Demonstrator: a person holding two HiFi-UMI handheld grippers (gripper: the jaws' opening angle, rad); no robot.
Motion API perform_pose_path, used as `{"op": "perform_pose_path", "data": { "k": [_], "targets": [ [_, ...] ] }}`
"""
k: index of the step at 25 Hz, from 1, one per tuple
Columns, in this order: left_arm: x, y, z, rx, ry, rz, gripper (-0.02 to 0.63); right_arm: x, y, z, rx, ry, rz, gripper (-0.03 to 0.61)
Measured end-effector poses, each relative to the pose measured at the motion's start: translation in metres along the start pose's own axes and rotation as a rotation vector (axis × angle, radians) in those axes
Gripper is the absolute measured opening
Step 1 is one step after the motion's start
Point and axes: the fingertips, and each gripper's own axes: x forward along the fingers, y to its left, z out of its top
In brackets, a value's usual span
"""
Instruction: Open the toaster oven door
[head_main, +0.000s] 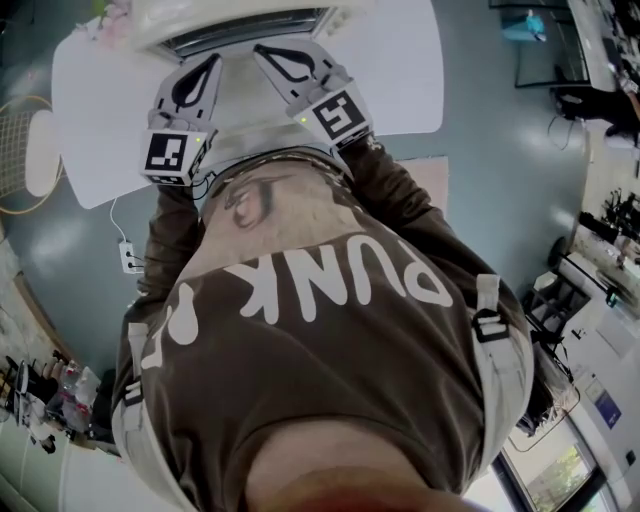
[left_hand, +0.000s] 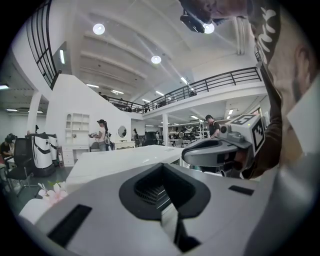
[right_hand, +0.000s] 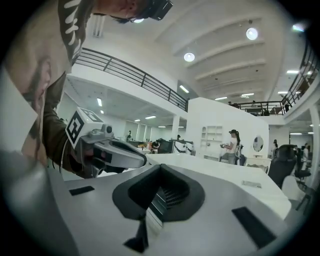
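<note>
The toaster oven (head_main: 240, 25) is a cream box with a dark slatted front, cut off by the top edge of the head view; its door and handle cannot be made out. It stands on a white table (head_main: 400, 80). My left gripper (head_main: 210, 62) and right gripper (head_main: 264, 50) lie side by side just in front of it, tips toward it, both shut with nothing between the fingers. In the left gripper view the left gripper (left_hand: 165, 200) fills the lower frame, with the right gripper (left_hand: 220, 152) beside it. The right gripper (right_hand: 157, 200) likewise sees the left gripper (right_hand: 112, 150).
Pink flowers (head_main: 110, 20) sit at the table's far left corner. A power strip (head_main: 130, 257) lies on the floor at the left near a round wire-framed object (head_main: 25, 150). Work benches (head_main: 600, 260) line the right. A person (left_hand: 102, 135) stands far off.
</note>
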Motion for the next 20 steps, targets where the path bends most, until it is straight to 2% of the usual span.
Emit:
{"op": "perform_pose_path", "data": {
  "k": [9,20],
  "targets": [
    [0.003,-0.007,-0.005,-0.014,-0.011,-0.010,0.003,0.005,0.002,-0.001,-0.014,0.041,0.002,0.008],
    [0.010,-0.001,0.001,0.007,-0.024,-0.022,0.003,0.004,-0.007,-0.005,-0.021,0.053,-0.025,0.008]
  ]
}}
